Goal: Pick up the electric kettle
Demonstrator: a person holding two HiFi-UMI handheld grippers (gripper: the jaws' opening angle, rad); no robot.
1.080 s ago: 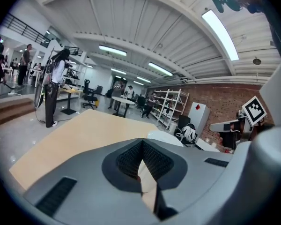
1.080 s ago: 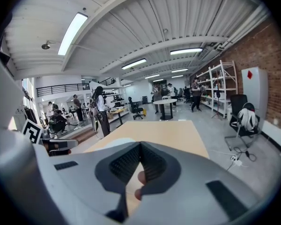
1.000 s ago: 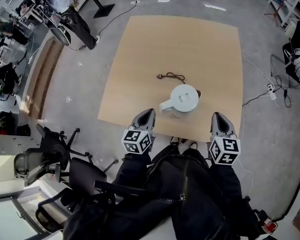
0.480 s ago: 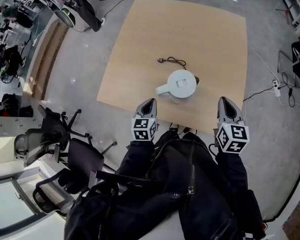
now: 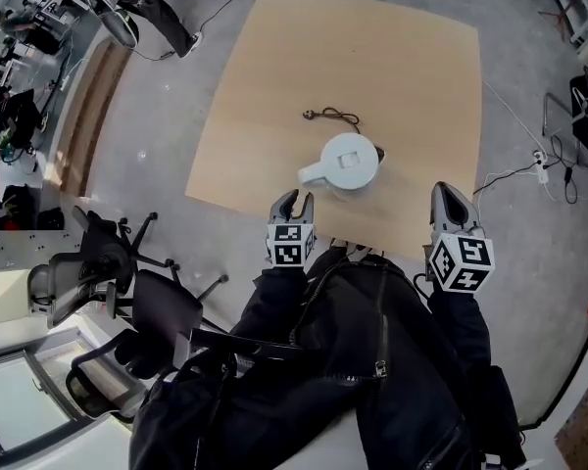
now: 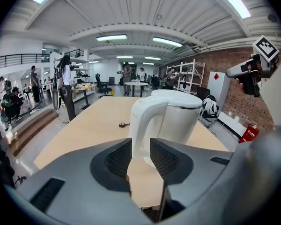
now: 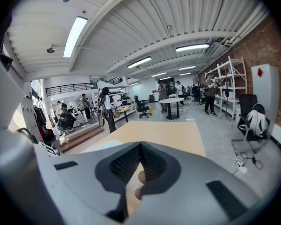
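A white electric kettle stands near the front edge of the light wooden table, its handle turned to the front left. Its black cord and plug lie just behind it. My left gripper hovers at the table's edge just short of the handle. Its jaws are opening, and the pads touch nothing. In the left gripper view the handle stands straight ahead, in line with the gap of the left gripper. My right gripper hangs shut and empty to the kettle's right, by the table's front right edge.
Black office chairs crowd the floor at the left. Cables and a power strip lie on the floor at the right. People stand far off by desks in the hall beyond the table.
The left gripper's jaws have parted from shut, and it has sunk closer to the kettle's handle. The right gripper has drifted a little to the right.
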